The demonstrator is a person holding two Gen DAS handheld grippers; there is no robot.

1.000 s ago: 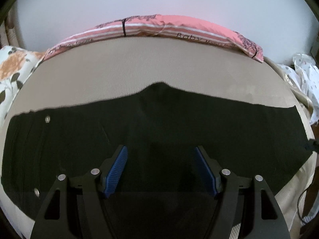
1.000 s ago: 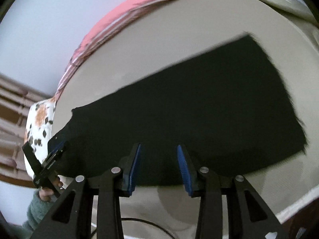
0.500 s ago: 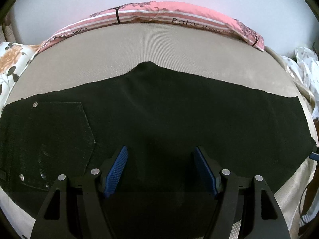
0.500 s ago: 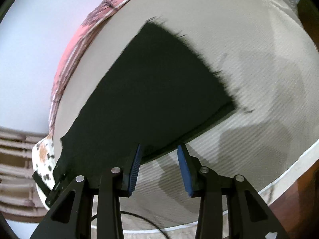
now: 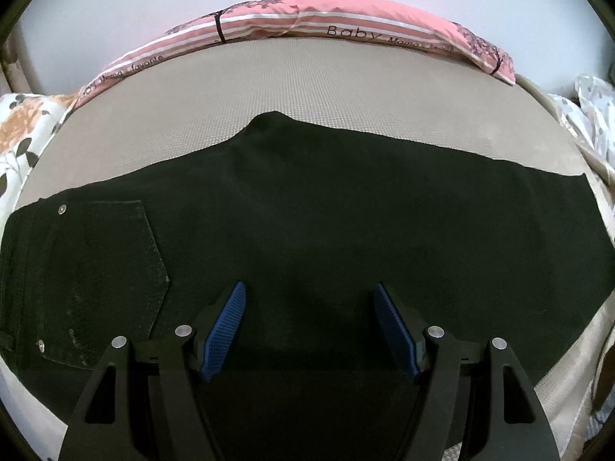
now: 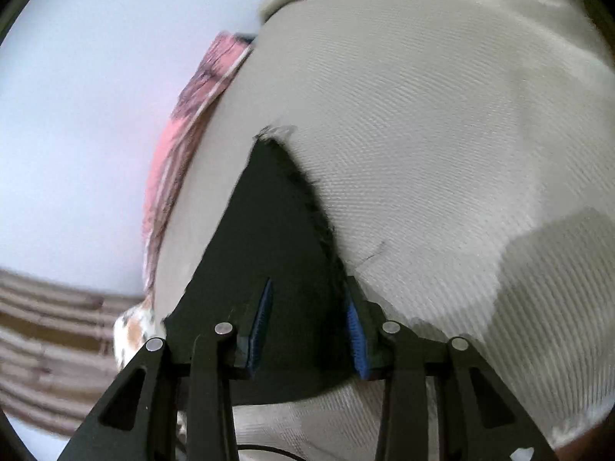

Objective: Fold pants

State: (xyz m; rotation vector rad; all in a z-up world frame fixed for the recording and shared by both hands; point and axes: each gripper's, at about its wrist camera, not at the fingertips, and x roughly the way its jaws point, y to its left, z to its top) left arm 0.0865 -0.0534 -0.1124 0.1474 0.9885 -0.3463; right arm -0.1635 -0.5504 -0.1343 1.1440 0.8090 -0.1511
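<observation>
Two grippers, seen over black pants on a beige bed. Largest first: bed (image 5: 346, 88) filled most of both views, woven beige cover, pale wall (image 5: 115, 0) behind. Next, pants (image 5: 326, 230), laid flat and folded leg on leg across bed, waist at left, hem at right, crotch point jutting toward far edge; back pocket (image 5: 100, 269) with rivets faced up near waist. Hem end (image 6: 269, 238) lay frayed in right wrist view, its ragged edge running toward far side of bed. Along far edge, pink striped pillow (image 5: 346, 27) lettered "Baby", touching wall. Floral cloth (image 5: 19, 134) at left end of bed, spotted white fabric (image 5: 592, 115) at right end. Then left gripper (image 5: 309, 326), hovered above middle of near edge of pants, jaws spread wide, blue pads (image 5: 225, 330) apart, nothing between them, gripping nothing. Last, right gripper (image 6: 307, 330), set low at hem corner, jaws parted, left pad (image 6: 261, 319) over black cloth, right pad at frayed edge; cloth lay in gap but not pinched. Contact with fabric could not be told.
</observation>
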